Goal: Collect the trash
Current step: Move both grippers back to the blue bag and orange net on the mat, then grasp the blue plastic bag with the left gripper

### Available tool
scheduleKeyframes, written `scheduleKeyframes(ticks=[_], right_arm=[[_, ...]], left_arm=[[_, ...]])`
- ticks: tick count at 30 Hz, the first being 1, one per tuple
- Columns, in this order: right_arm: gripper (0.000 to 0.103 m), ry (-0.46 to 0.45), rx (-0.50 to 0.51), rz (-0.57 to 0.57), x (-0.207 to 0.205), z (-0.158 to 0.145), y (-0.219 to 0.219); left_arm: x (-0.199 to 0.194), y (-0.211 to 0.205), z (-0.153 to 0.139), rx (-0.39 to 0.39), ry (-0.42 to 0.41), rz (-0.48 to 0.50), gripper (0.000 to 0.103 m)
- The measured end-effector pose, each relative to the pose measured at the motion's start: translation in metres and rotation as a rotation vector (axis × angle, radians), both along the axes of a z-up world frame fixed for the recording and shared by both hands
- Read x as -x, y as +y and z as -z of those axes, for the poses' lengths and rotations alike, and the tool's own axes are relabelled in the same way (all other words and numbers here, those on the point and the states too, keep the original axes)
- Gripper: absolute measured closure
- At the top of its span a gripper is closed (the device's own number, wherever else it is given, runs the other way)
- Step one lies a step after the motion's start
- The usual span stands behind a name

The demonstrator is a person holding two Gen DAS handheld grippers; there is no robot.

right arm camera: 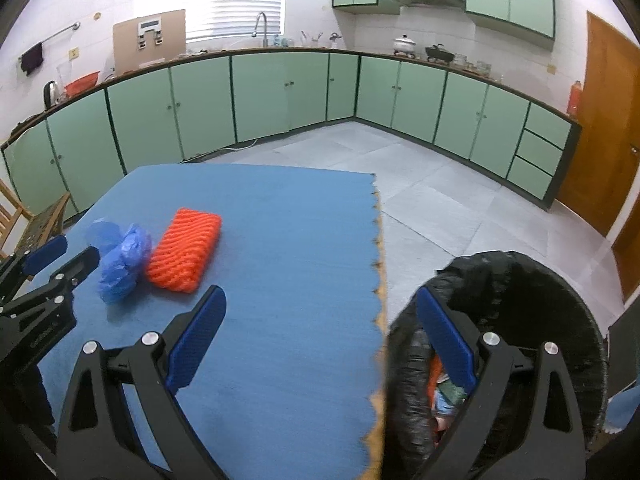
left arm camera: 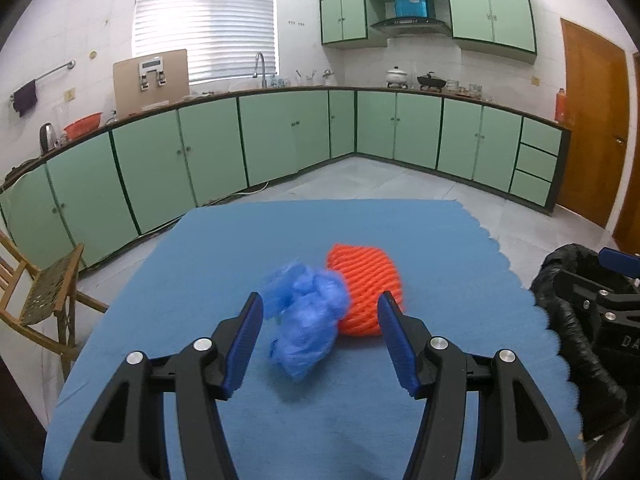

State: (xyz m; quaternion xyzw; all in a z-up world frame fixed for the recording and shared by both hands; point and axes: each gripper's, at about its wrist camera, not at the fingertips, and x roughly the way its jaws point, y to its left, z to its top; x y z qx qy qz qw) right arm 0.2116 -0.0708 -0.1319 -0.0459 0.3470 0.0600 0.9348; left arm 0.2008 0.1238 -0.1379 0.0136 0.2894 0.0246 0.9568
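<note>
A crumpled blue plastic bag (left arm camera: 308,316) lies on the blue tablecloth (left arm camera: 248,240), touching an orange foam net sleeve (left arm camera: 366,288) on its right. My left gripper (left arm camera: 320,304) stands open just short of the bag, its pads apart on either side and nothing gripped. In the right wrist view the bag (right arm camera: 120,268) and the sleeve (right arm camera: 184,250) lie at the left, with the left gripper (right arm camera: 72,252) beside them. My right gripper (right arm camera: 320,300) is open and empty, straddling the table's right edge and the black-lined trash bin (right arm camera: 540,280).
The bin (left arm camera: 568,320) stands on the floor off the table's right edge and holds some trash. A wooden chair (left arm camera: 44,296) is at the table's left. Green kitchen cabinets (left arm camera: 280,132) line the far walls, and a wooden door (left arm camera: 592,120) is at right.
</note>
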Motion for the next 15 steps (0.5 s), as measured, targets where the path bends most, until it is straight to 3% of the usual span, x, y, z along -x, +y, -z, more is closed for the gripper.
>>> scheduleKeyframes(ticks=[15], right_arm=[[0.010,0.046,-0.003,-0.026,-0.021,0.027,0.020]], left_arm=[[-0.035,0.007,0.038,0.027,0.084,-0.011,0.044]])
